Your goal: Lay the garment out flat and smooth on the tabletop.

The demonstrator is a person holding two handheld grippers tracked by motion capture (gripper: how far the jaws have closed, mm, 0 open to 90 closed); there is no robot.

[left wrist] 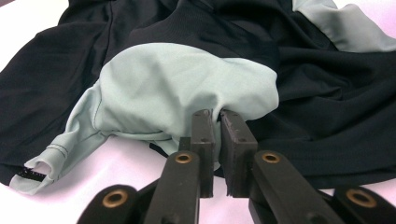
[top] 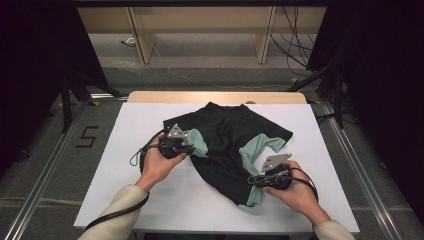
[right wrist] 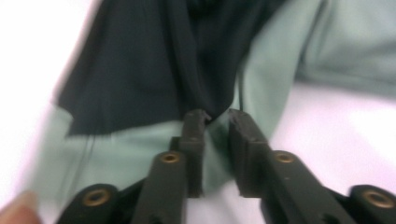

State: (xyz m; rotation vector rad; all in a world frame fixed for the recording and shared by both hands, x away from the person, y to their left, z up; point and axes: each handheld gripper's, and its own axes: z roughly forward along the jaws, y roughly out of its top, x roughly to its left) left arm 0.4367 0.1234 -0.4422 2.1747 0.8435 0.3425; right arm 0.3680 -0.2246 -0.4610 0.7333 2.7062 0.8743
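A black shirt (top: 225,140) with mint-green panels lies crumpled on the white table (top: 130,130). My left gripper (top: 190,148) is at the shirt's left side, held by a hand. In the left gripper view it (left wrist: 217,114) is shut on a fold of the green panel (left wrist: 177,84). My right gripper (top: 254,180) is at the shirt's near right corner. In the blurred right gripper view it (right wrist: 217,115) pinches fabric where the black cloth (right wrist: 140,70) meets a green band (right wrist: 116,149).
The table's wooden far edge (top: 215,97) lies beyond the shirt. Metal rails (top: 350,150) run along both sides of the table on the floor. A "5" marking (top: 86,136) is on the floor at left, and cables (top: 295,45) and shelf legs (top: 142,40) stand behind.
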